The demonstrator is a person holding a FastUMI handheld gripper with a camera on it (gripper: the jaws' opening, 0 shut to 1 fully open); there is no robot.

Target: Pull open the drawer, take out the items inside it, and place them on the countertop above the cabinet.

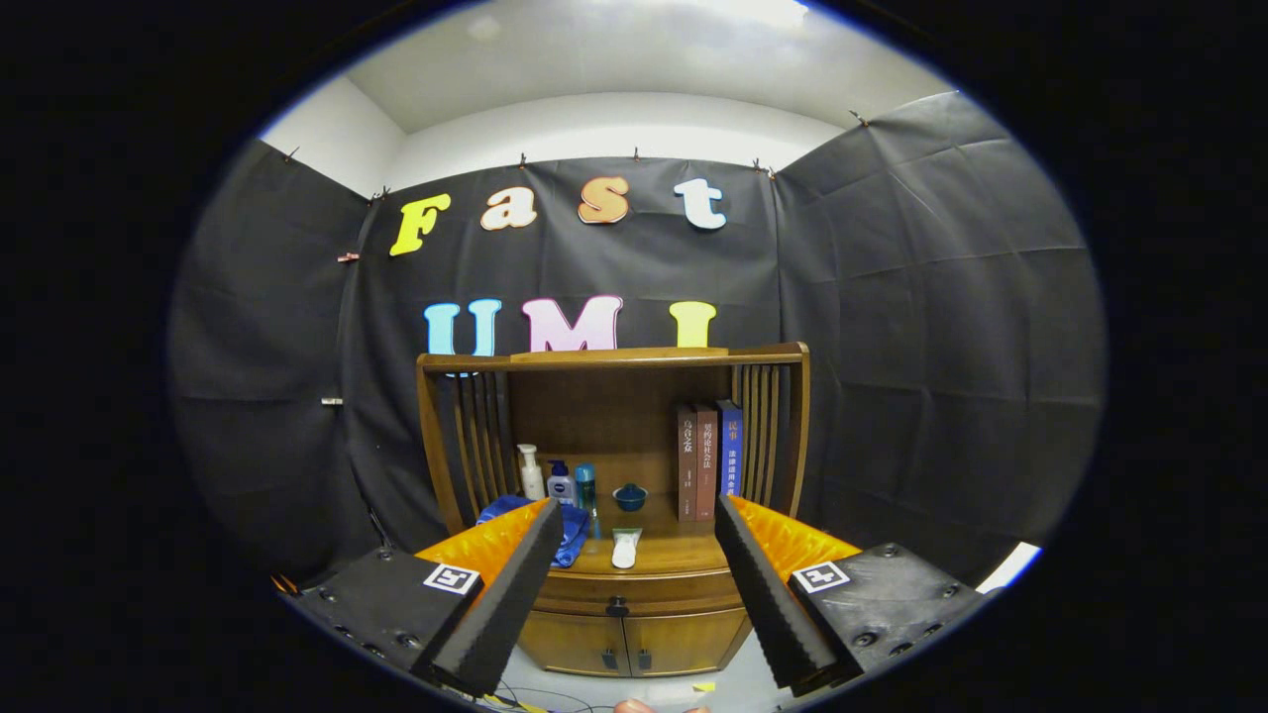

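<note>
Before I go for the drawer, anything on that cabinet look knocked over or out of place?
Nothing stands out. Drawer shut, books and bottles upright, white tube lying flat beside the blue cloth. Gripper fingers open, well short of it.

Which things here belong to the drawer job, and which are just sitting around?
Job:
shut wooden drawer with dark knob
wooden countertop
open gripper, well short of the cabinet

Bystanders:
three upright books
pump bottles
small blue lidded bowl
blue cloth
white tube
</note>
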